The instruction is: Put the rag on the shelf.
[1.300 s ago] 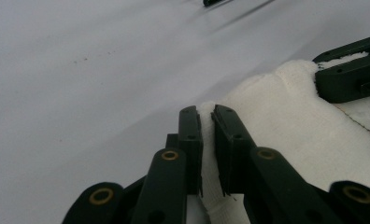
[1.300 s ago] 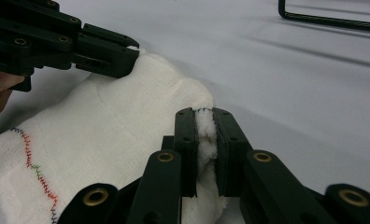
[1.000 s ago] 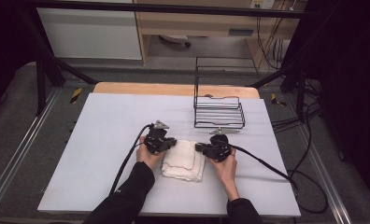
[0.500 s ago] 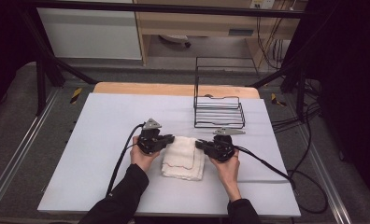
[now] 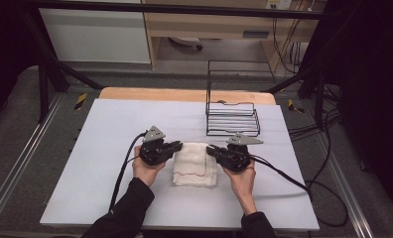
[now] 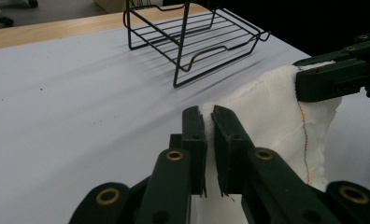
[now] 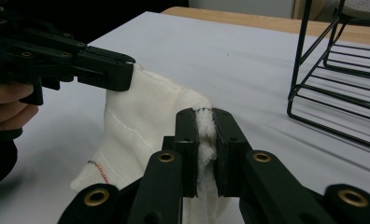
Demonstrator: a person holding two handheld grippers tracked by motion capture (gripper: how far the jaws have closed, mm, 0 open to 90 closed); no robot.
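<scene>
A: Where is the white cloth sitting just now?

B: It is hanging between the two grippers near the front middle of the white table, its lower part trailing down toward the tabletop. The wire rack is standing well apart from it, farther back on the table.

A: And what is the left gripper doing?

B: It is pinching the cloth's left upper corner. In the left gripper view the cloth is squeezed into the narrow gap of the left gripper, with the rest falling away to the right.

A: The right gripper?

B: It is clamping the opposite upper corner. In the right gripper view a fluffy fold of cloth is showing in the right gripper, pressed tight on both sides, and the fabric is stretching across to the other gripper's jaws.
</scene>
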